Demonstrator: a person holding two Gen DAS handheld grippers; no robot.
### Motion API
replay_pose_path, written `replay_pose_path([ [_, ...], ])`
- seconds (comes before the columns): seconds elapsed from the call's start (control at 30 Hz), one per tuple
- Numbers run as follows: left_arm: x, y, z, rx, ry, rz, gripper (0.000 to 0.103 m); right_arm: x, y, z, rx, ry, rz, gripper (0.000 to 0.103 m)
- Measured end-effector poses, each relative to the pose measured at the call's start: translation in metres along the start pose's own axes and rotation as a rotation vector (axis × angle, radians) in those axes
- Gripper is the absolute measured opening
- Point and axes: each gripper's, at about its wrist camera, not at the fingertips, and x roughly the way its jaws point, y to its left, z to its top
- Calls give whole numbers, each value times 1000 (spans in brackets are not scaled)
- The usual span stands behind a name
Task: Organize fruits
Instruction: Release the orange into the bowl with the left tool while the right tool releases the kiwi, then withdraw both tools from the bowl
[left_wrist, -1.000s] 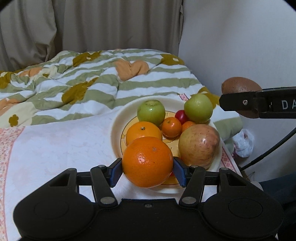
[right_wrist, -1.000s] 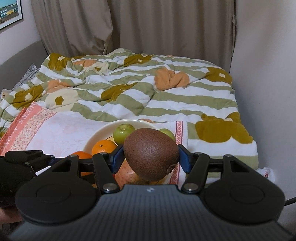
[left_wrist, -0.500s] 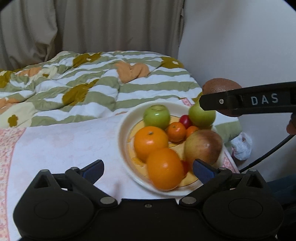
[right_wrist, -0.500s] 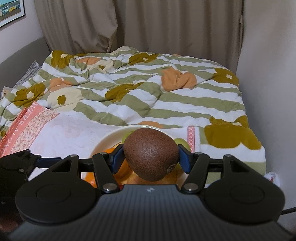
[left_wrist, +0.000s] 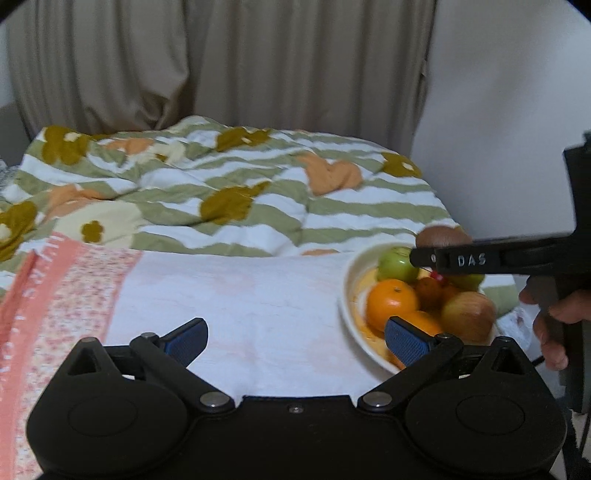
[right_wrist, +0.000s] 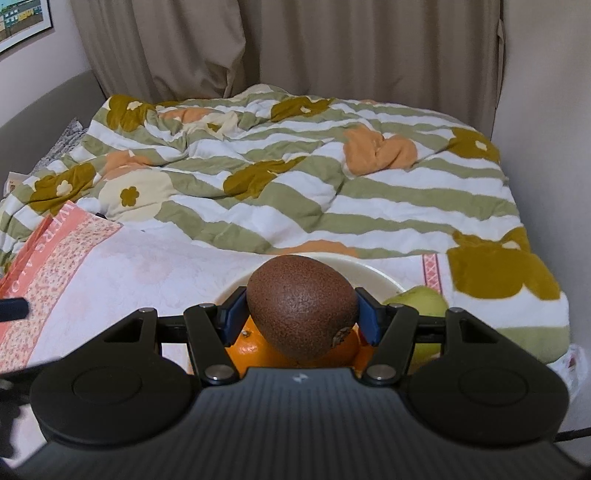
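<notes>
A cream plate (left_wrist: 349, 306) on the white cloth holds two oranges (left_wrist: 392, 302), green apples (left_wrist: 395, 263), a reddish apple (left_wrist: 468, 320) and small red and orange fruits. My left gripper (left_wrist: 295, 341) is open and empty, low over the cloth left of the plate. My right gripper (right_wrist: 301, 314) is shut on a brown kiwi (right_wrist: 303, 304) and holds it above the plate (right_wrist: 373, 275), over an orange (right_wrist: 251, 349). In the left wrist view the kiwi (left_wrist: 439, 236) shows above the far fruits, behind the right gripper's black finger.
A green-striped floral quilt (left_wrist: 229, 192) covers the bed behind the cloth. A pink patterned border (left_wrist: 48, 295) runs along the cloth's left side. Beige curtains (left_wrist: 221, 62) hang behind, and a white wall (left_wrist: 498, 110) stands at the right.
My left gripper opened, left its orange on the plate's near side, and swung left away from the plate. My right gripper carried the kiwi forward over the plate.
</notes>
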Motion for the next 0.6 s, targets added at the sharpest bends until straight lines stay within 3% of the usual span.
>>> replay_pose_path([
  [0.37,-10,27,-4,10,-33,19,103,14,4,-7,26,-3,-29,77],
  [0.5,-13,28,-7,37,-27,18,103,9,6,-9,28,-46,-48,103],
  [0.6,-17,27,-10,55,-28,19,103,0,7,-12,28,-72,-73,103],
])
